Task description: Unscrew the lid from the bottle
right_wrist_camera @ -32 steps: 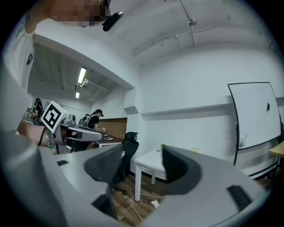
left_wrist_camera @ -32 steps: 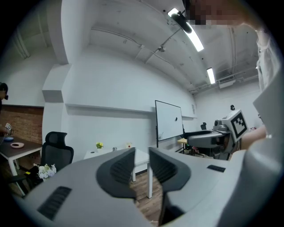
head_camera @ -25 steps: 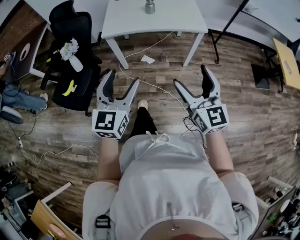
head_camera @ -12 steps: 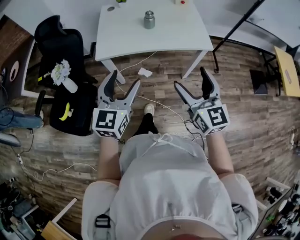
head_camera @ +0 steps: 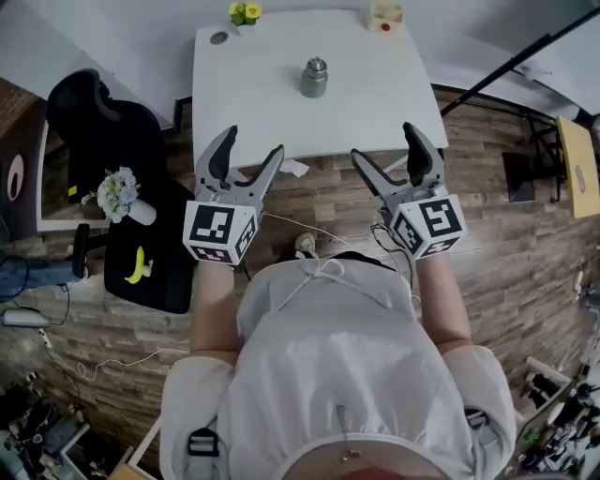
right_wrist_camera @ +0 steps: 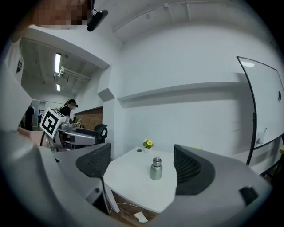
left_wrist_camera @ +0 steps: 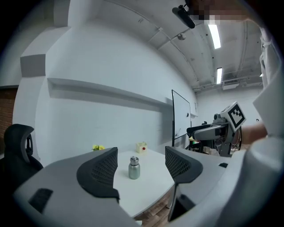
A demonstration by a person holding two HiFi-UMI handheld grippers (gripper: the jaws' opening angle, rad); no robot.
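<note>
The bottle [head_camera: 314,80] stood upright, its lid [head_camera: 316,64] on, mid-counter [head_camera: 244,103], well ahead of and between the left tongs [head_camera: 251,146] and right tongs [head_camera: 384,144], both gaping empty and about equally distant.

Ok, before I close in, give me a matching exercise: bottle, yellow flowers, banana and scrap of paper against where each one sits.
Things:
1. bottle
2. yellow flowers
3. banana
4. scrap of paper

Places:
A. on the black chair
B. on the wood floor, by the near edge of the white table
C. around the middle of the table
D. at the table's far left corner

Pairs: 1-C, 2-D, 3-A, 4-B
</note>
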